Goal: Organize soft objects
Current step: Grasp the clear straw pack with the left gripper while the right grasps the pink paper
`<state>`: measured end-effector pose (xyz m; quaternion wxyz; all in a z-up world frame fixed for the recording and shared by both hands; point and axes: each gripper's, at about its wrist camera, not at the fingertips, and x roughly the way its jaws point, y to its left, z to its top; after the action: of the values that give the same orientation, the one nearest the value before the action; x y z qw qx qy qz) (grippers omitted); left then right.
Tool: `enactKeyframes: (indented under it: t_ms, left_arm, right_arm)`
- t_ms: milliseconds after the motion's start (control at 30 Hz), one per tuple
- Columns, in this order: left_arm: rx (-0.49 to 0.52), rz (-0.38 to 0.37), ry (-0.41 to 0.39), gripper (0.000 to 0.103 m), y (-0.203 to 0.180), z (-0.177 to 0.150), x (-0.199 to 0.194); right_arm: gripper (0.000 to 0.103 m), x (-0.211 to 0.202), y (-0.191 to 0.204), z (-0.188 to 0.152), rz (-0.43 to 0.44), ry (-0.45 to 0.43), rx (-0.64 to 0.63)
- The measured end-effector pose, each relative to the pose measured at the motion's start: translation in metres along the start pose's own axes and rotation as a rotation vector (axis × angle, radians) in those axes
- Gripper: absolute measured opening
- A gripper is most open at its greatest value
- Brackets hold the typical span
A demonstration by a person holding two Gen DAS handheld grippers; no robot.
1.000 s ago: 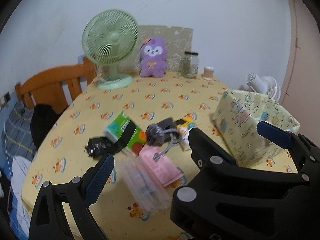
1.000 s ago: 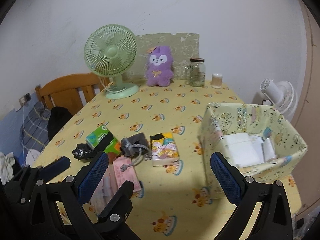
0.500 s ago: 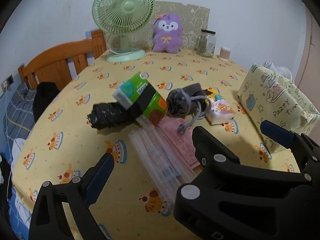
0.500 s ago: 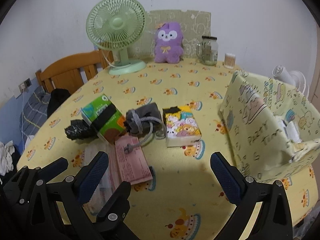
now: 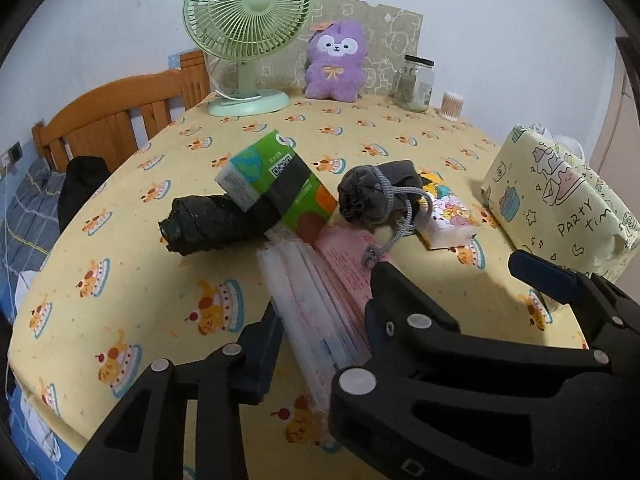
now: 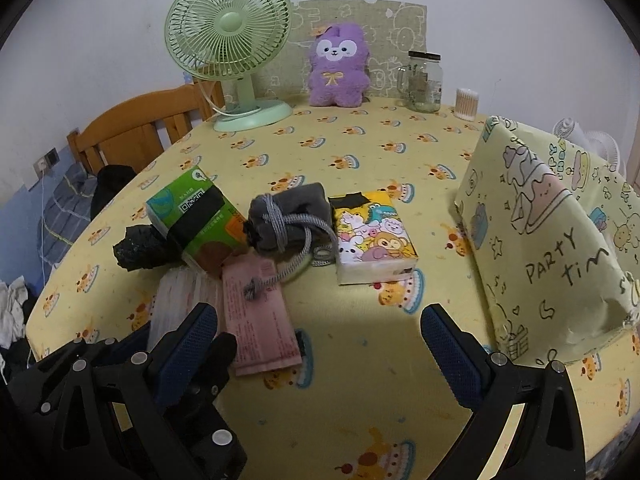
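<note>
While the left wrist view looks across a table (image 5: 132,236) covered in a yellow cake-print cloth, the left gripper (image 5: 320,320) sits low at the near edge with its jaws closed in on the near end of a clear plastic packet (image 5: 304,300), one finger on each long side; whether the pads actually press it I cannot tell. A pink packet (image 5: 348,256) lies just right of the clear one, touching it. Beyond them, a green tissue pack (image 5: 276,188) leans tilted over a black crumpled bag (image 5: 204,224) to its left. A grey drawstring pouch (image 5: 372,196) rests right of the green pack, its cord trailing onto the pink packet. A cartoon tissue pack (image 5: 448,220) lies right of the pouch. At far right stands a yellow patterned box (image 5: 560,204). Along the far edge are a green fan (image 5: 248,20), a purple plush (image 5: 336,64) and a glass jar (image 5: 416,84).

From the right wrist view, the right gripper (image 6: 316,344) hovers above bare cloth with its jaws wide apart, holding nothing. The left gripper (image 6: 160,364) shows at lower left, at the near ends of the clear plastic packet (image 6: 180,300) and the pink packet (image 6: 256,312). The cartoon tissue pack (image 6: 372,232) lies flat at centre, just right of the grey drawstring pouch (image 6: 288,216). The yellow patterned box (image 6: 552,240) stands right, well apart.
</note>
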<state>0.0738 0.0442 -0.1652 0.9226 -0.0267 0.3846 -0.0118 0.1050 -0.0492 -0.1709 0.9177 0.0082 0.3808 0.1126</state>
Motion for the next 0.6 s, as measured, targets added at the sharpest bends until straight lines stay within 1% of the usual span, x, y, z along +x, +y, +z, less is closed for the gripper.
enactKeyframes:
  t_ms: [67,233,300,433,533,600]
  left_arm:
    - [0.008,0.011,-0.003,0.035,0.003,0.0,0.0]
    - [0.036,0.061,-0.014,0.034,0.01,-0.001,-0.004]
    - [0.049,0.075,-0.013,0.034,0.012,-0.001,-0.002]
    - [0.041,0.078,0.006,0.037,0.018,-0.001,0.005]
    - [0.005,0.07,0.01,0.037,0.022,0.002,0.009]
    - [0.003,0.066,0.007,0.037,0.022,0.003,0.011]
  right_arm:
    - [0.103,0.002,0.004,0.0,0.002,0.006,-0.013]
    - [0.102,0.005,0.014,0.002,0.023,0.014,-0.033]
    - [0.095,0.008,0.017,0.003,0.023,0.022,-0.04]
    - [0.091,0.016,0.021,0.003,0.017,0.048,-0.045]
    - [0.088,0.019,0.019,0.003,0.027,0.051,-0.01]
    - [0.085,0.02,0.018,0.003,0.035,0.05,0.008]
